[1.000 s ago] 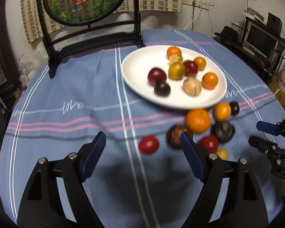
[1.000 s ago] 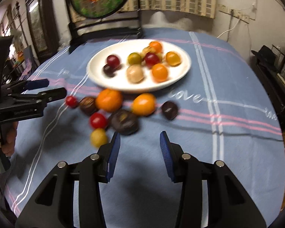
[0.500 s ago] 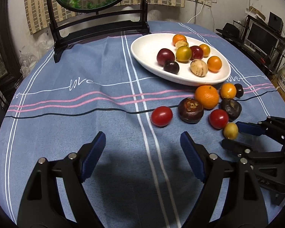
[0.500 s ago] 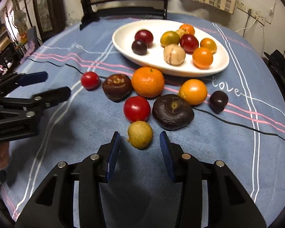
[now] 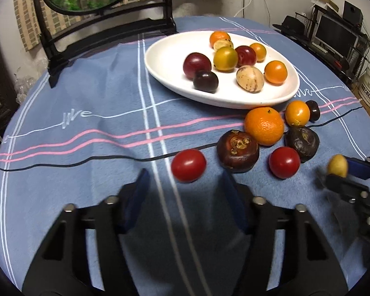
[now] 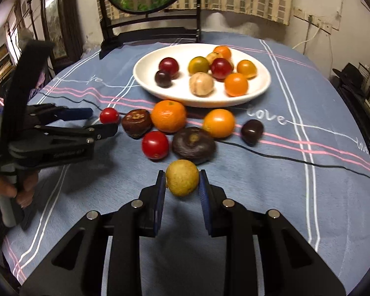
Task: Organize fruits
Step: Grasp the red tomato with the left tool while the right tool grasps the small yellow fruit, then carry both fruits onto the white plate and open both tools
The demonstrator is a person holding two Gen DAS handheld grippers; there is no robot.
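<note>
both wrist views low, facing plate; sharing fruit

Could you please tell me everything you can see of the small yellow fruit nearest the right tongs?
The yellow fruit is small, roundish and dull yellow-green, with matte, faintly speckled skin and no stem showing. It sits clamped between the blue pads of the right tongs, one pad on each side, in front of a dark fruit without touching it. Whether it rests on the blue cloth is unclear.
</note>
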